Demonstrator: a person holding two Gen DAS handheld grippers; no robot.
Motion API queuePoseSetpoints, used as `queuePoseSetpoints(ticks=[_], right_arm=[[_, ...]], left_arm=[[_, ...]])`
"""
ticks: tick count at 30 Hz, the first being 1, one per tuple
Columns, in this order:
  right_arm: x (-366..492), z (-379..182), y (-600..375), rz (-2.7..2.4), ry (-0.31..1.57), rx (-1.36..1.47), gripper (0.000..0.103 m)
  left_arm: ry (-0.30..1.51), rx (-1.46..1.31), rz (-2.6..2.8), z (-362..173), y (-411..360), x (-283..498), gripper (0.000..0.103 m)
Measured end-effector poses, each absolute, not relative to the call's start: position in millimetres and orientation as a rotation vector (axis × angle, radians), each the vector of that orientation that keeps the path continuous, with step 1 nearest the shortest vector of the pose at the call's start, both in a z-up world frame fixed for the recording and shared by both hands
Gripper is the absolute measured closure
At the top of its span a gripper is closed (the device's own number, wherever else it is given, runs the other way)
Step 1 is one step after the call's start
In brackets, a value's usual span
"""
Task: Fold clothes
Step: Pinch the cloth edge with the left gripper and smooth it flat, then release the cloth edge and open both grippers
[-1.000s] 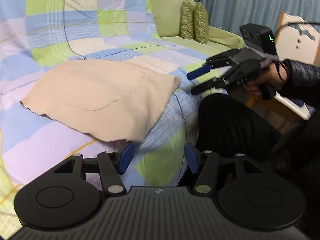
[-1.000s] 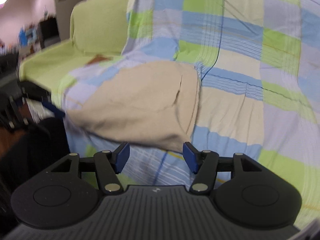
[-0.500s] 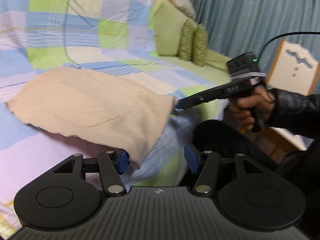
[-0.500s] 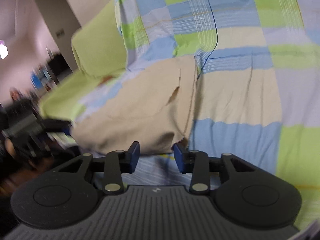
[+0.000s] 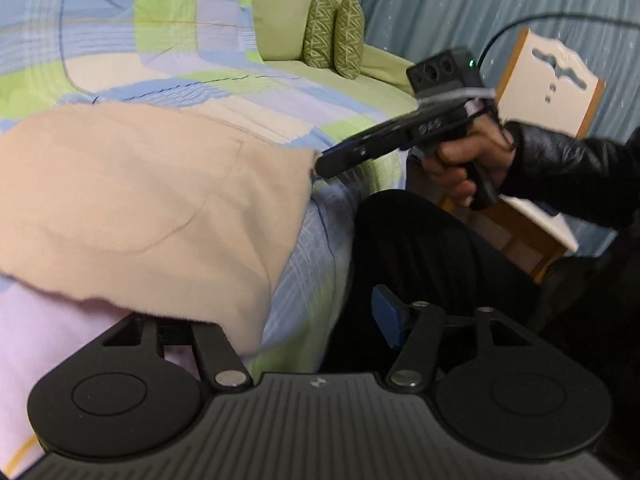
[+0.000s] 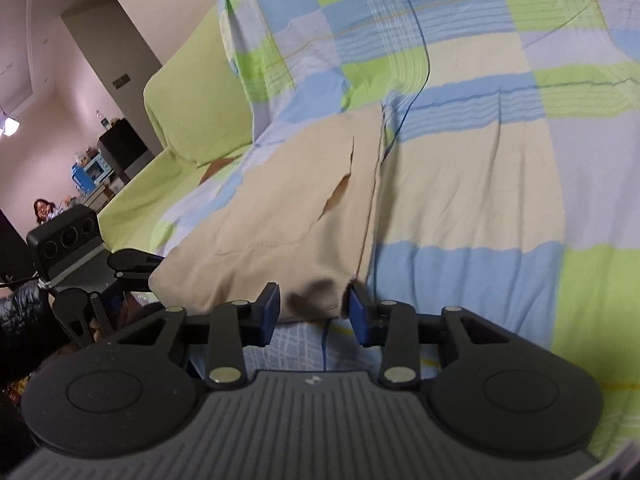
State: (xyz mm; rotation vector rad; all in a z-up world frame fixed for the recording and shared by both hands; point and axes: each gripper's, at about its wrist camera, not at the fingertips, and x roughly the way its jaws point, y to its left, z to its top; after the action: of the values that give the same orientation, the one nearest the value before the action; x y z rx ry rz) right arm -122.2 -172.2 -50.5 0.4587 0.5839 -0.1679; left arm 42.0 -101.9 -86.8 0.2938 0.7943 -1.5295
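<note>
You had a beige cloth (image 5: pixel 152 200) lying on the checked blanket (image 5: pixel 120 48) that covered the green sofa (image 5: pixel 280 12). The cloth sat near the front edge of the seat, and its near edge hung a little over that edge.

Your left gripper (image 5: pixel 304 320) was wide open. Its left finger was tucked under the near corner of the cloth, and its right blue finger pad (image 5: pixel 386 316) was out in the air, beside your dark trouser leg (image 5: pixel 420 248).

Your right gripper (image 6: pixel 312 312) was half open, not yet pinching. The other near corner of the cloth sat right between its two blue pads. Your right hand (image 5: pixel 468 160) held its handle, in a shiny black sleeve (image 5: pixel 568 176). Two green patterned cushions (image 5: pixel 334 36) stood far back on the sofa.
</note>
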Motion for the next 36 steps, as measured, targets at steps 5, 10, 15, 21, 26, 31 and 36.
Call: queuePoseSetpoints(ticks=[5, 10, 15, 21, 26, 31, 36], right_arm=[[-117.7, -52.2, -173.0, -0.171, 0.598, 0.452, 0.069], [-115.1, -49.0, -170.0, -0.177, 0.607, 0.427, 0.069], [-118.3, -43.6, -161.7, -0.182, 0.618, 0.383, 0.069], [-118.9, -44.5, -161.7, -0.172, 0.604, 0.409, 0.073], [-122.1, -41.7, -164.2, -0.160, 0.590, 0.428, 0.091], [-118.3, -44.8, -168.5, -0.167, 0.608, 0.430, 0.102], [-126.4, -20.6, -173.6, -0.131, 0.533, 0.461, 0.102]], left_arm=[[0.853, 0.382, -1.501, -85.3, -82.0, 38.1, 0.054], [0.800, 0.347, -1.437, -80.5, -67.7, 32.2, 0.055], [0.732, 0.228, -1.389, -76.6, -59.2, 35.6, 0.052], [0.724, 0.227, -1.407, -84.9, -67.8, 29.9, 0.058], [0.694, 0.209, -1.398, -81.4, -59.5, 30.8, 0.059], [0.689, 0.229, -1.406, -91.2, -75.8, 36.7, 0.058], [0.698, 0.245, -1.453, -95.7, -85.3, 37.4, 0.058]])
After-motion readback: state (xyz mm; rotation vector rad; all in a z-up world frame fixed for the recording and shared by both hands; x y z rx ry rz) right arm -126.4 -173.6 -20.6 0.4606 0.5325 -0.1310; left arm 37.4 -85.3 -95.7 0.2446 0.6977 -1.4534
